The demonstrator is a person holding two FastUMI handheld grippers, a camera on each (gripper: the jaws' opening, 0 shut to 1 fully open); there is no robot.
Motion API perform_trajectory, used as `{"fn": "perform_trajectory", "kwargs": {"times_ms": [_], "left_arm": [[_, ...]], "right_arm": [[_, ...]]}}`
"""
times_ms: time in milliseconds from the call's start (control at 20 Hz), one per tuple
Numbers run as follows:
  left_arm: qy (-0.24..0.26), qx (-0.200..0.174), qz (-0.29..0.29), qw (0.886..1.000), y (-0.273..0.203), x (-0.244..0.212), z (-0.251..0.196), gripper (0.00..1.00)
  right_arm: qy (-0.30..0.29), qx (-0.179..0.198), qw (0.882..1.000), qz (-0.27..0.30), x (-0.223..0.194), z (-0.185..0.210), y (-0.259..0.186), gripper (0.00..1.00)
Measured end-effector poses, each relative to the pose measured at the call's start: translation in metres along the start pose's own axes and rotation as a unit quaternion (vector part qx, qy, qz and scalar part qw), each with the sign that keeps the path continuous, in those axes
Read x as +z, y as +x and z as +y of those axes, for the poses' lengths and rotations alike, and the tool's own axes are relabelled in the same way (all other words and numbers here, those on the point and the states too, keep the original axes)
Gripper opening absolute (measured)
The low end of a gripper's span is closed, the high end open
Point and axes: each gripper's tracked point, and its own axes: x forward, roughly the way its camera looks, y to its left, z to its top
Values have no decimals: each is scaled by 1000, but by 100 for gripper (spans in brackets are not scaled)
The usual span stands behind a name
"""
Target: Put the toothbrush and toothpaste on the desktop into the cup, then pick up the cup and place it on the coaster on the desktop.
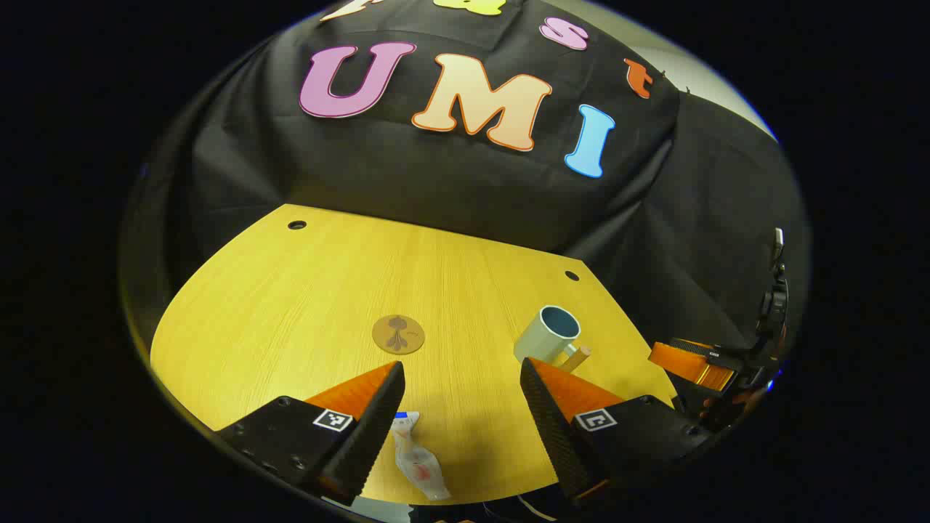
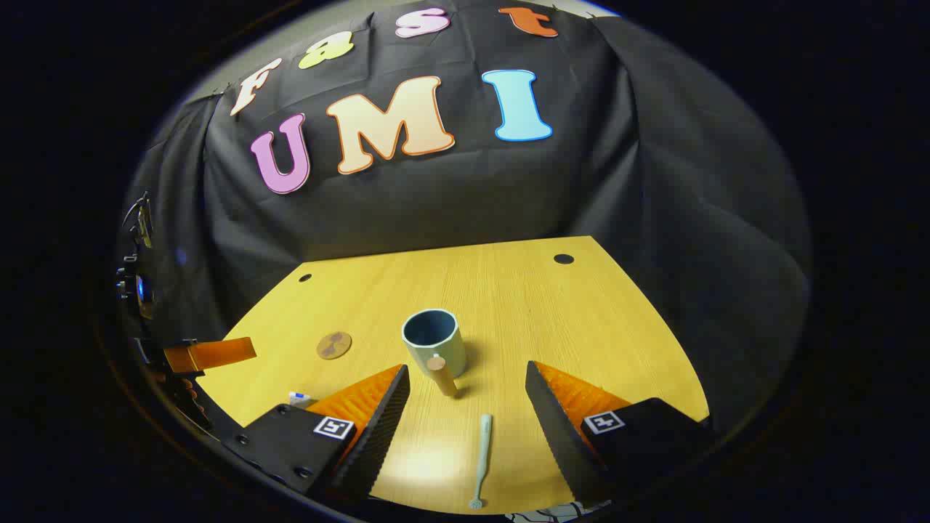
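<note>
yellow desktop (image 2: 508, 305): cup (image 2: 434, 341), toothbrush (image 2: 482, 457), toothpaste (image 1: 418, 457), coaster (image 1: 398, 334) lie apart.

Yellow wooden counter (image 2: 552, 319) mid-frame, pale green cup with wooden handle (image 2: 434, 343) at centre, light green toothbrush (image 2: 482, 457) lying at bottom centre between the right gripper's (image 2: 467, 418) wide-apart jaws, small round brown coaster (image 2: 334, 345) left of cup
</note>
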Motion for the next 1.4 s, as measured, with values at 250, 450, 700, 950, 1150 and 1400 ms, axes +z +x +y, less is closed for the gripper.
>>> {"fn": "perform_trajectory", "kwargs": {"times_ms": [250, 450, 700, 950, 1150, 1400], "left_arm": [[-10, 18, 5, 1000, 1, -6, 0, 95], [-12, 27, 9, 1000, 2, -10, -3, 95], [-12, 33, 13, 999, 1, -14, -7, 95], [-7, 41, 14, 999, 0, -14, -12, 95], [-7, 45, 13, 999, 0, -16, -13, 95], [0, 54, 20, 998, -4, -23, -6, 95]], "right_arm": [[1, 9, 1000, 19, -9, -5, 2, 95], [2, 13, 1000, 27, -11, -10, 3, 94], [4, 19, 999, 35, -12, -11, 3, 98], [1, 30, 999, 45, -15, -9, 6, 99], [-10, 38, 998, 57, -22, -6, 10, 99], [-26, 38, 994, 103, -47, -5, 17, 94]]}}
